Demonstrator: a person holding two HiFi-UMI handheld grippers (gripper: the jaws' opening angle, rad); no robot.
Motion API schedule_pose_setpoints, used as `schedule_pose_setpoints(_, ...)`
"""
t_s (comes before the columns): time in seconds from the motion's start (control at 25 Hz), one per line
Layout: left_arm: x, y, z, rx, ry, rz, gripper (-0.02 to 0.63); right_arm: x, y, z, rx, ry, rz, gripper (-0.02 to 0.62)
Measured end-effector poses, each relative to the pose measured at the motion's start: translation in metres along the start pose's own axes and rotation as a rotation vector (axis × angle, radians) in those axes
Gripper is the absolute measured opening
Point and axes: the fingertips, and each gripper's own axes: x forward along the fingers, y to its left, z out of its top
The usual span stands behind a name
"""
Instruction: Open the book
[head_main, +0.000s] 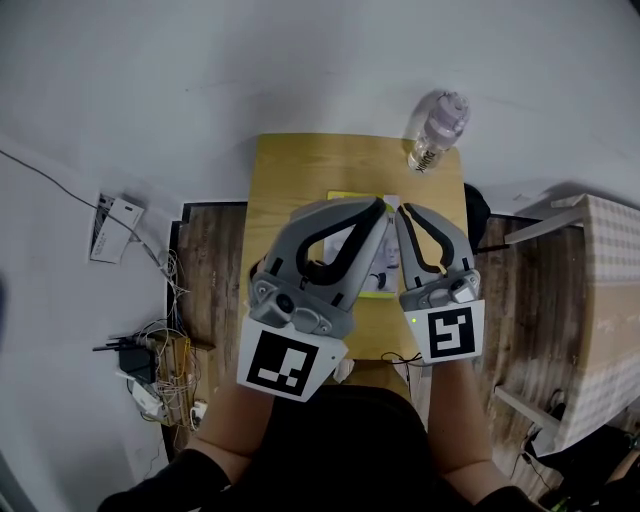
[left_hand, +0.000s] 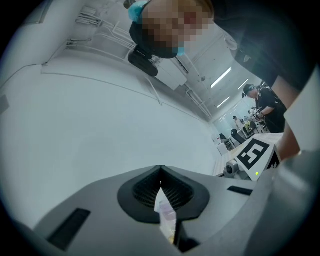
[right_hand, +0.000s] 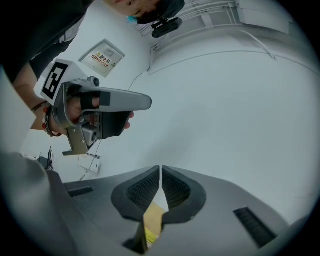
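The left gripper has its jaws pressed together at the tips, with nothing pinched. Only a narrow gap is left lower down, where a pale sliver of the scene beyond shows through. The right gripper is likewise closed and empty, its ribbed pads parted by a hairline slit. A wood-coloured and yellow strip shows in the gap beneath them.

In the head view the two grippers sit side by side at the centre of the frame. The left gripper and the right gripper have their tips almost meeting, and both hang above the table and not on it. The book lies flat on the table right under them. Its yellow-green edge peeks out above the jaws and a pale patch of cover shows between them; the rest is hidden, so the side of the spine cannot be told. A clear bottle stands at the table's upper right corner, apart from the book. Cables lie on the floor at the lower left.

The book looks thin and light, with a bendy, probably glossy cover. It is likely to slide on the wood when pushed, and a closed jaw may skid on it. The sensible hold is the free edge of the cover, opposite the spine: one jaw slipped under that edge and lifted, while the other gripper presses the book down near the spine.
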Motion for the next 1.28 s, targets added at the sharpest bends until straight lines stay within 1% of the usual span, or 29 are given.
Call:
schedule_pose_setpoints(0.32, 0.014, 0.006, -0.015, -0.016, 0.013, 0.003, 0.009, 0.022, -0.005, -0.038, 0.023, 0.077, 0.033, 0.032)
schedule_pose_setpoints(0.64, 0.027, 0.009, -0.036, -0.027, 0.044, 0.003, 0.009, 0.041, -0.004, -0.088, 0.073, 0.144, 0.062, 0.032)
schedule_pose_setpoints(0.8, 0.029, 0.012, -0.049, -0.035, 0.068, 0.009, 0.009, 0.049, 0.0, -0.114, 0.089, 0.205, 0.085, 0.032)
schedule_pose_setpoints(1.16, 0.033, 0.018, -0.072, -0.043, 0.116, 0.02, 0.009, 0.06, 0.007, -0.168, 0.149, 0.308, 0.126, 0.032)
schedule_pose_setpoints(1.28, 0.033, 0.019, -0.077, -0.043, 0.128, 0.023, 0.009, 0.062, 0.01, -0.188, 0.183, 0.352, 0.146, 0.032)
